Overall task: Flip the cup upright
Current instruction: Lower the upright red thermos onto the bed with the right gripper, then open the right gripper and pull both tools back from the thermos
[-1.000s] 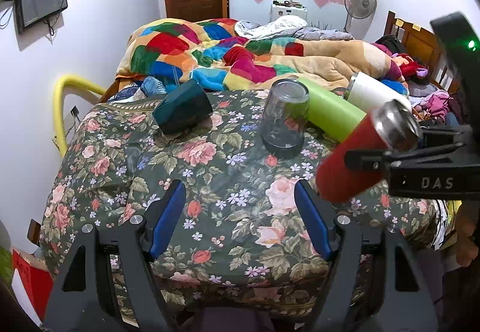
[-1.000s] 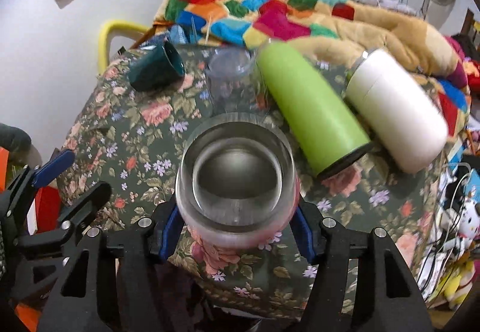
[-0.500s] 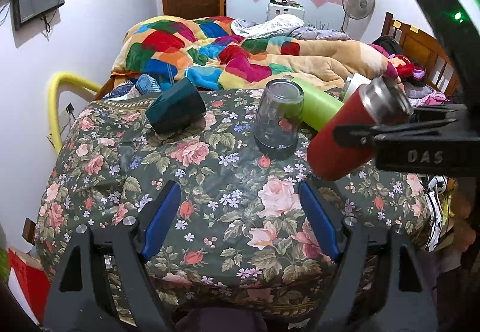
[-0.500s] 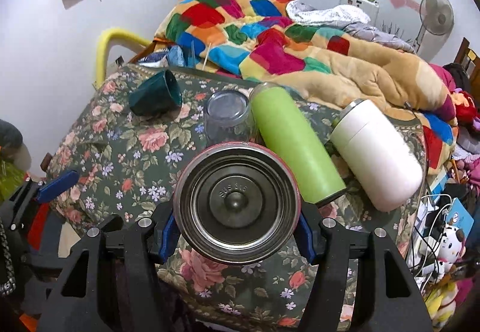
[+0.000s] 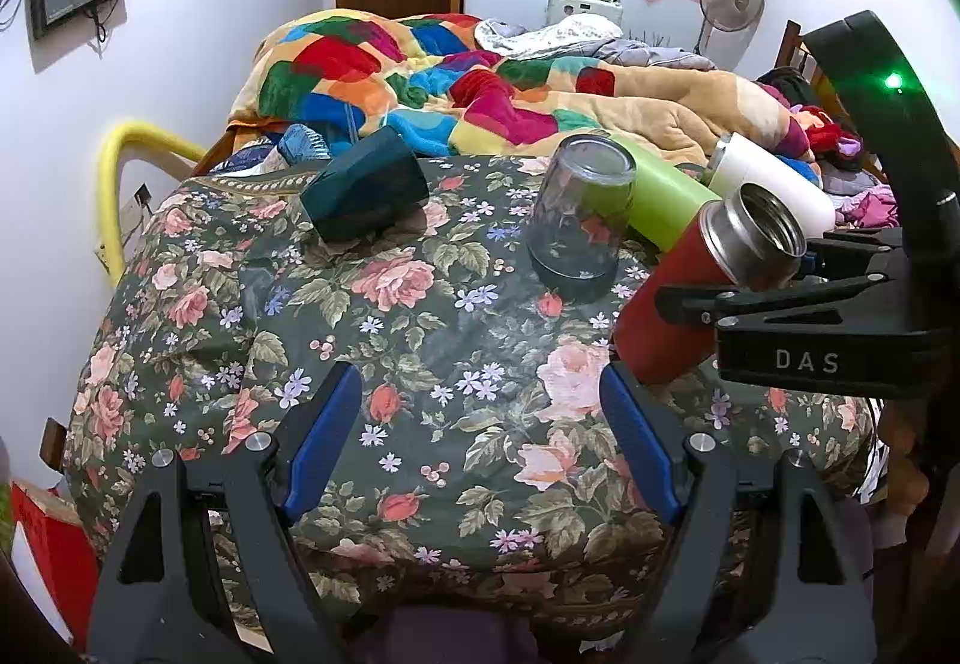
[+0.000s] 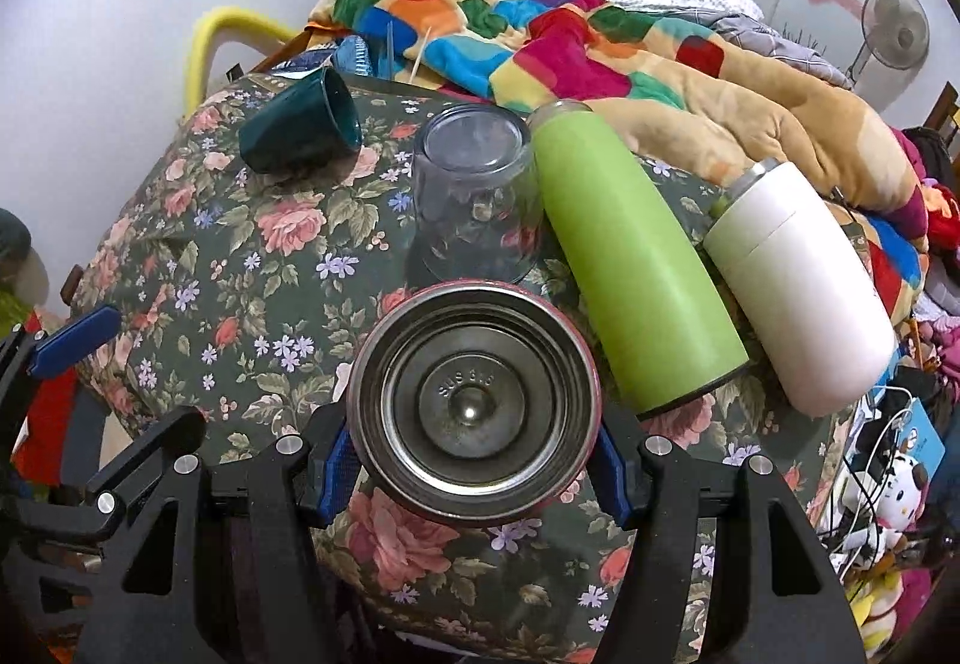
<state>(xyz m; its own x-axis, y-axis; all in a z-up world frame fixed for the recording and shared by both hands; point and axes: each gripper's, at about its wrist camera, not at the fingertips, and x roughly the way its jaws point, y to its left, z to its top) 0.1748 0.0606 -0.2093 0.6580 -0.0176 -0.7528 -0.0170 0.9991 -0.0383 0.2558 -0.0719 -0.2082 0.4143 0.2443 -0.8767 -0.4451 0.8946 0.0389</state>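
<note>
1. Right tongs (image 6: 474,460) are clamped on the red flask (image 5: 690,298); I see it tilted above the counter (image 5: 420,340), steel mouth (image 5: 756,232) up and to the right in the left view; its steel base (image 6: 474,412) faces my right camera.
2. Left tongs (image 5: 480,442) stand apart, holding nothing, over the floral cloth.
3. Clear glass cup (image 6: 474,196) sits upside down just beyond the flask; green bottle (image 6: 630,268) and white bottle (image 6: 798,292) lie on their sides to its right; dark teal mug (image 6: 300,129) lies tipped at the far left.
</note>
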